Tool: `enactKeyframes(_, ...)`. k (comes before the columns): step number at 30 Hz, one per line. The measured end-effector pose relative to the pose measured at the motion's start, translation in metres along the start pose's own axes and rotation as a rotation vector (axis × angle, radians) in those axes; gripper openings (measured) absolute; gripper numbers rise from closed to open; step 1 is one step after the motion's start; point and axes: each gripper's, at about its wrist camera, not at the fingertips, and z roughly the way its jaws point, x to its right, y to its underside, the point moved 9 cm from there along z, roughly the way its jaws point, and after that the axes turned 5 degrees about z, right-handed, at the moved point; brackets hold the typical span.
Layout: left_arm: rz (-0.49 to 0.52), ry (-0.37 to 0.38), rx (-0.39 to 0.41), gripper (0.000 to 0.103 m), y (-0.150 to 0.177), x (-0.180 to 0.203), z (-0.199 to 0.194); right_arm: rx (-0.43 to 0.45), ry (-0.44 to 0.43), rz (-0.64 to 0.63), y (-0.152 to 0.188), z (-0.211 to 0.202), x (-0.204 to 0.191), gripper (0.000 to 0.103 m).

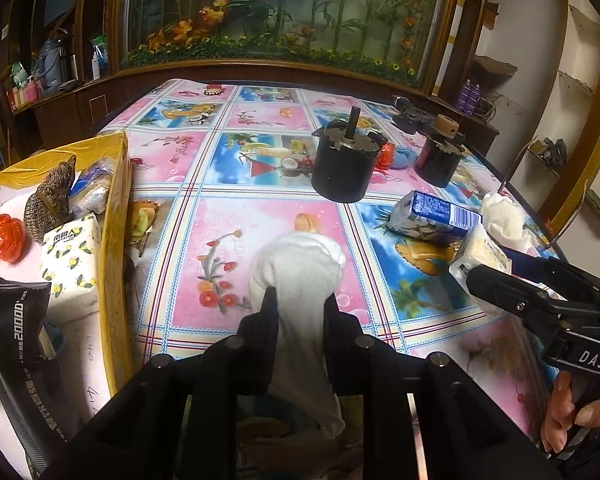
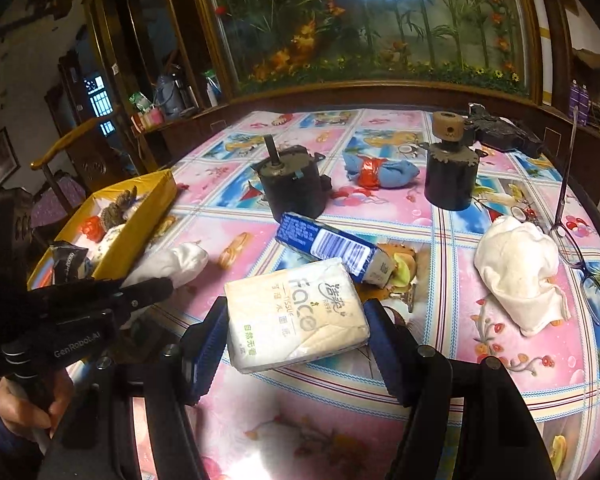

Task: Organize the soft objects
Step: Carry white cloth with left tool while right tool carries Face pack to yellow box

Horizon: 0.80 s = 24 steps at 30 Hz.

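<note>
The left gripper is clamped on a limp white fabric sock, which hangs between its black fingers just beside the yellow cardboard box at the table's left edge. Its body reads "GenRobot.AI" in the right wrist view.

The right gripper, marked "DAS" on its side, has blue ridged pads set against both sides of a cream plastic-wrapped tissue pack printed "face TISSUE"; whether they press on it I cannot tell. This pack lies well to the right of the box, touching a blue and white tissue pack with a barcode.

Inside the box sit a white tissue pack with yellow fruit print bearing Chinese characters, one crumpled orange-red plastic bag, one brown woven animal figure and a clear wrapped bundle. A black pouch at its near end shows "20000".

Farther right of the box stand two black cylindrical motors, one topped with a tan wheel. One blue cloth bundle with red plastic lies between them, and one white crumpled cloth lies beside a pair of spectacles.
</note>
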Motion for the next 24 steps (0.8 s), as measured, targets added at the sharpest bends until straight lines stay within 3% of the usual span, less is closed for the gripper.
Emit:
enactKeyframes(7,0.0,0.008,0.037,0.019,-0.003,0.001,-0.008,0.031,-0.063,0.028,-0.003,-0.009,-0.007,0.072)
enactKeyframes(16,-0.023,0.033,0.1,0.019,-0.009,-0.001,-0.032,0.048,-0.081,0.12,0.002,-0.017,-0.015,0.072)
enactKeyframes(24,-0.061,0.021,0.181,0.019,-0.019,-0.025,-0.08,0.041,-0.079,0.057,-0.002,-0.021,-0.055,0.072)
